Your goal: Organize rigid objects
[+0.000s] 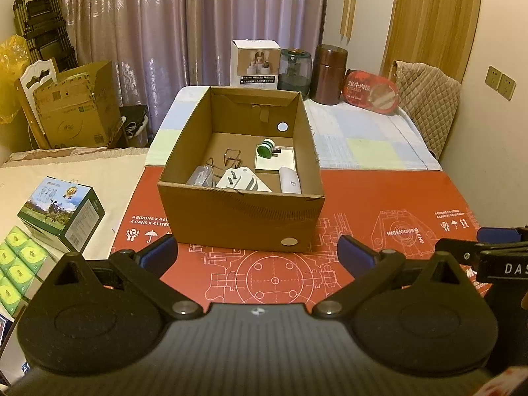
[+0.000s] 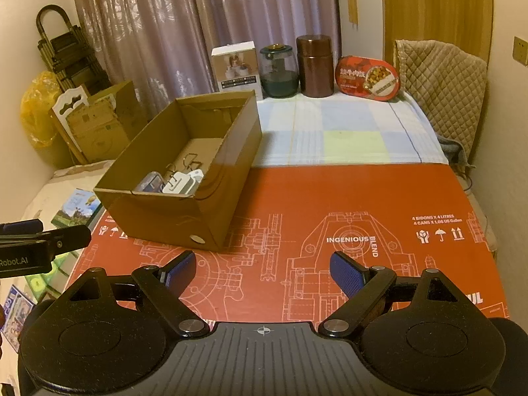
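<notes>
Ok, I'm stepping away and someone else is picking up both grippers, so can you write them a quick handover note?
Left gripper: open, empty, hovering in front of the cardboard box.
Right gripper: open, empty, over the red mat.
In the box: white plug adapter, green-capped bottle, wire clips and other small items.
Done: nothing loose shows on the mat.
Left: cannot tell whether the jars and packages behind also go in.

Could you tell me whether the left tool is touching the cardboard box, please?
Apart. In the left wrist view the left tool stands open in front of the cardboard box, with red mat visible between each fingertip and the box's front wall.
</notes>
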The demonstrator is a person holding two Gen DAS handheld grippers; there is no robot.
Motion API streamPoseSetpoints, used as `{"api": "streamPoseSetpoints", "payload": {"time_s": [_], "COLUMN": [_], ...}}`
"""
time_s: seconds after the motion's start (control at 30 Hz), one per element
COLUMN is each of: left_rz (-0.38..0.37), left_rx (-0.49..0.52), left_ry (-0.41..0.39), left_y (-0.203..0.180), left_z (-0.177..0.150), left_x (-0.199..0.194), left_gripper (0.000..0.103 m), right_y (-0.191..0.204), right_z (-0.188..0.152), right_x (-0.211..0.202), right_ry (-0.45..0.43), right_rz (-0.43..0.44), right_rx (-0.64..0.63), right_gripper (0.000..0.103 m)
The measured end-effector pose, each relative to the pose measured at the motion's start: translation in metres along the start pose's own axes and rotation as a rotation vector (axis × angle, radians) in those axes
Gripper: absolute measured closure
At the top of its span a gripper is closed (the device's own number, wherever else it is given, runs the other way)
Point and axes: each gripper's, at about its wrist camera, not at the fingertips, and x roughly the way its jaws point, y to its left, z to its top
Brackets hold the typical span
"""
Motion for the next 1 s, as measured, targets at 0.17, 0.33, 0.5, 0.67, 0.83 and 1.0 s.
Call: {"api": "streamPoseSetpoints", "payload": {"time_s": [0.17,0.33,0.5,0.67,0.83,1.0], "left_rz": [-0.003,-0.009,-0.014,-0.015,-0.015,-0.015], "left_rx": [0.013,0.013,0.017,0.021,0.02,0.015], "left_ry": [0.009,0.018,0.016,0.013,0.013,0.009], "left_y": [-0.002,-0.004,-0.007,-0.01,-0.011,-0.014], "left_z": [-0.004,-0.007,-0.007,-0.006,-0.006,-0.006], "left_x": [0.004,0.007,0.008,0.008,0.008,0.008], "left_gripper": [0.001,0.001,0.001,0.001,0.001,0.002], "right_y": [0.0,0.002,0.002,0.002,0.003,0.004], "right_z": [0.0,0.0,0.0,0.0,0.001,0.004], "right_x": [0.001,0.002,0.004,0.006,0.009,0.009], "right_ry": [0.004,0.008,0.011,0.01,0.016,0.014], "right_rz": [0.002,0.003,0.001,-0.002,-0.001,0.0], "right_rx": [0.003,-0.002,-0.003,-0.003,-0.004,-0.007], "right_gripper": [0.018,0.018,0.018,0.018,0.018,0.018]}}
